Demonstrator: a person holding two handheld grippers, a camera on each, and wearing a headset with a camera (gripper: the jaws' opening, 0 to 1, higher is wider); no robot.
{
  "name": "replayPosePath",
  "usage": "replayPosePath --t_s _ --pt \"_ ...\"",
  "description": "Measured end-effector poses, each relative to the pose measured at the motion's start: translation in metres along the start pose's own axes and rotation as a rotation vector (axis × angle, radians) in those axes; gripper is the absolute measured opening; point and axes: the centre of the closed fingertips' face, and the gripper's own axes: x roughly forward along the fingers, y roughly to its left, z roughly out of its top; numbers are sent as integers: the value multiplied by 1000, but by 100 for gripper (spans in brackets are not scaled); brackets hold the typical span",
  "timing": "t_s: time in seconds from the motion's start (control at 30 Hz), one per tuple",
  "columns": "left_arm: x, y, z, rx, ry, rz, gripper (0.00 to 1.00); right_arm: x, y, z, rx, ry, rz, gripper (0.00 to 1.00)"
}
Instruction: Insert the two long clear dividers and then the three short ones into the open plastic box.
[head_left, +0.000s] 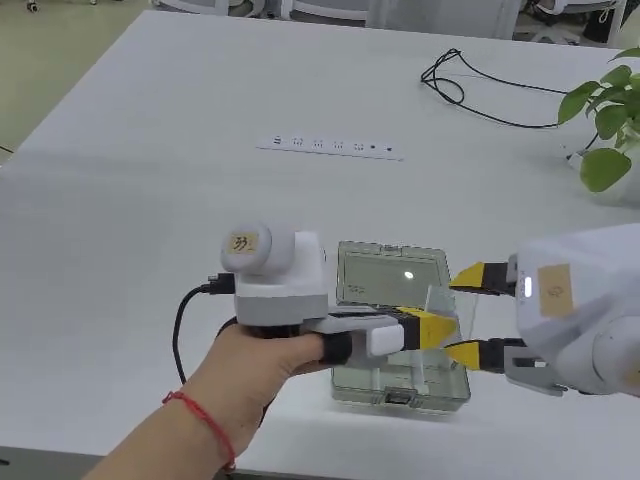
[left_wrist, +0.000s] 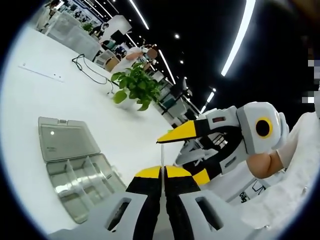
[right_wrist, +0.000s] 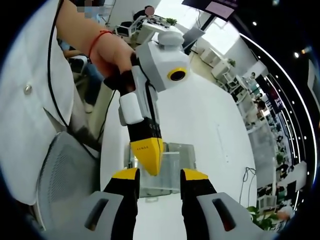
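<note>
The clear plastic box (head_left: 400, 385) lies on the white table with its lid (head_left: 390, 272) flipped open behind it. In the left gripper view the box (left_wrist: 82, 175) shows dividers standing inside. My left gripper (head_left: 445, 325) hovers over the box, shut on a clear divider (head_left: 455, 300) whose thin edge (left_wrist: 161, 152) rises from between the jaws. My right gripper (head_left: 450, 316) comes in from the right, open, its yellow jaws above and below that divider. In the right gripper view, the left gripper's tip (right_wrist: 148, 155) sits between my open right gripper (right_wrist: 159, 175) jaws.
A white power strip (head_left: 330, 146) lies mid-table. A black cable (head_left: 470, 90) loops at the back right beside a potted plant (head_left: 605, 120). A grey mesh chair (right_wrist: 65, 170) stands at the table's near side. Bare tabletop spreads left of the box.
</note>
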Motion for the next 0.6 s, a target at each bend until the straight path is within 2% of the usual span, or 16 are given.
replayPosePath --t_s 0.13,0.2,0.23,0.3,0.33,0.4,0.47,0.6 --pt "-2 2 -5 83 38 3 0 -4 -3 1 59 -43 24 33" --pt "-4 -1 -8 148 58 -13 0 -7 -6 1 98 -74 47 33" --pt "-5 -3 -9 158 68 -22 0 -9 -7 1 111 -86 55 33" --pt "-6 -8 -13 217 88 -49 0 -12 -6 1 135 -108 97 32" --pt "-7 -11 -14 254 97 -65 0 -15 -3 2 152 -127 134 31" --pt "-8 -14 -16 288 106 -83 0 -17 0 3 175 -146 169 27" --pt "-9 -21 -18 340 111 -117 0 -21 5 6 209 -181 234 24" --pt "-11 -31 -23 438 134 -167 0 -27 12 12 236 -211 312 20"
